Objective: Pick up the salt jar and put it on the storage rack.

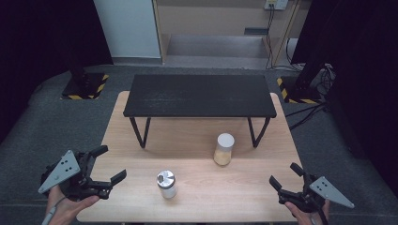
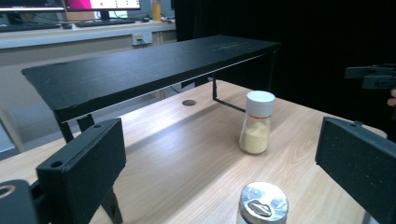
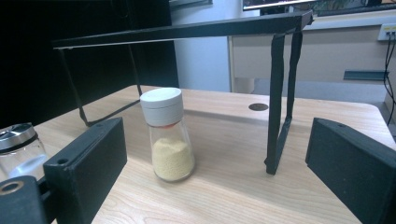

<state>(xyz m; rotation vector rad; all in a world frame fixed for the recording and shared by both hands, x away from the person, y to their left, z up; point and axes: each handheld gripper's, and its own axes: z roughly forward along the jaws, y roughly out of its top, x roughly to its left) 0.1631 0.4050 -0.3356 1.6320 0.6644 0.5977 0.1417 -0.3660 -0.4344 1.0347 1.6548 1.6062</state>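
Note:
A glass shaker with a white cap and yellow powder [image 1: 224,149] [image 2: 256,122] [image 3: 167,134] stands on the wooden table [image 1: 197,136], just in front of the black shelf [image 1: 199,95]. A second glass shaker with a metal lid [image 1: 166,184] [image 2: 263,203] [image 3: 18,147] stands nearer the front edge. My left gripper [image 1: 109,163] [image 2: 219,172] hovers open at the table's front left corner, nothing between its jaws. My right gripper [image 1: 286,175] [image 3: 219,172] stands open at the front right corner, also holding nothing; it shows far off in the left gripper view [image 2: 373,77].
The low black shelf [image 2: 140,70] [image 3: 187,31] on thin metal legs spans the back half of the table. A small round hole [image 2: 188,102] [image 3: 258,107] sits in the tabletop under it. Dark floor, stands with striped bases and cables surround the table.

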